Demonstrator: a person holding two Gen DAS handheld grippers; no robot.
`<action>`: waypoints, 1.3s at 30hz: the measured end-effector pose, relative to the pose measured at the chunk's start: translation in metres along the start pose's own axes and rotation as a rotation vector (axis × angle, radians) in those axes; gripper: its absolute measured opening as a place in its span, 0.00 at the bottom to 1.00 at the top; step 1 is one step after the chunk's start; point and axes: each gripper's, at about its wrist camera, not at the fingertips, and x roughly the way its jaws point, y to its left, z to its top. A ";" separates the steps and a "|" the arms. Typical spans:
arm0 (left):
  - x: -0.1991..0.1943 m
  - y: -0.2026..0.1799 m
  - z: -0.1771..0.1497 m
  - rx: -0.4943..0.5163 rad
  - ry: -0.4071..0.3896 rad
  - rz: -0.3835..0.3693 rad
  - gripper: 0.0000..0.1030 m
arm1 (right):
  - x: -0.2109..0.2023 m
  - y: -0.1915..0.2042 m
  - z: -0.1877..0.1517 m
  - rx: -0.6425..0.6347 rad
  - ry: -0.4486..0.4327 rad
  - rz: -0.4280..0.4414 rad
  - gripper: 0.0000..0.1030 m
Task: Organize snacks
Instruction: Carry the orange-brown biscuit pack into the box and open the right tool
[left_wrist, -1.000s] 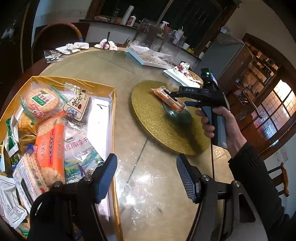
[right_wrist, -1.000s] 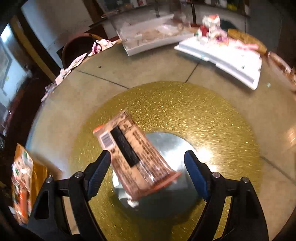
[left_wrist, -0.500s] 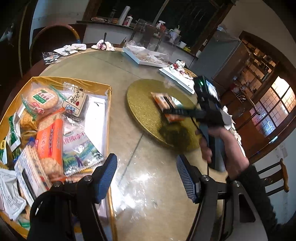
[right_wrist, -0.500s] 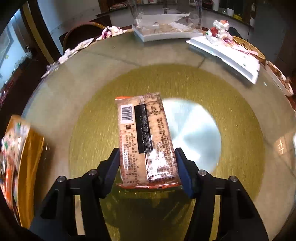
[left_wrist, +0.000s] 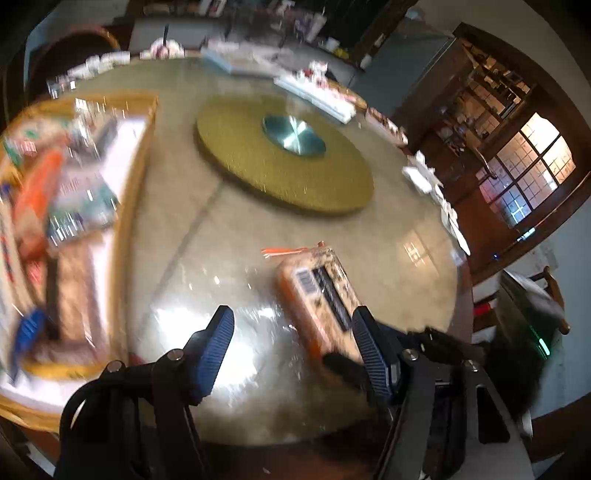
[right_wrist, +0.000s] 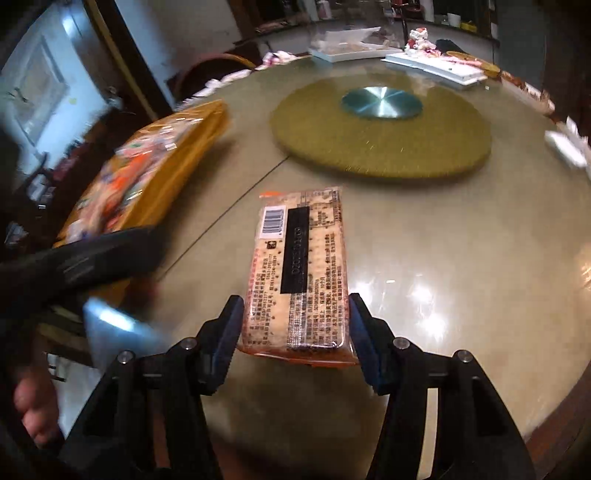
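My right gripper (right_wrist: 293, 328) is shut on an orange cracker packet (right_wrist: 301, 266), barcode side up, held above the near part of the round table. The same packet (left_wrist: 319, 295) shows in the left wrist view, just right of centre and partly behind my left gripper's right finger. My left gripper (left_wrist: 291, 350) is open and empty over the table's near edge. The yellow snack box (left_wrist: 140, 155), full of several packets, sits at the left; it also shows in the right wrist view (right_wrist: 177, 147).
A gold turntable (left_wrist: 280, 158) with a metal centre disc (right_wrist: 382, 101) lies mid-table. White trays (right_wrist: 432, 64) and clutter line the far edge. A chair (left_wrist: 554, 295) stands at the right. The left view is blurred.
My right gripper lifted the cracker packet off the turntable and carried it back toward the table's near edge. The left gripper swung right and stayed open.
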 end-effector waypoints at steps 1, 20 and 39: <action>0.004 0.000 -0.002 -0.006 0.013 -0.003 0.63 | -0.004 0.004 -0.009 -0.006 -0.004 0.017 0.56; 0.015 0.007 -0.018 -0.005 0.025 -0.009 0.44 | -0.010 0.036 -0.037 0.011 -0.076 0.083 0.53; -0.022 0.028 -0.021 -0.098 -0.072 -0.078 0.35 | -0.010 0.053 -0.031 0.062 -0.073 0.234 0.48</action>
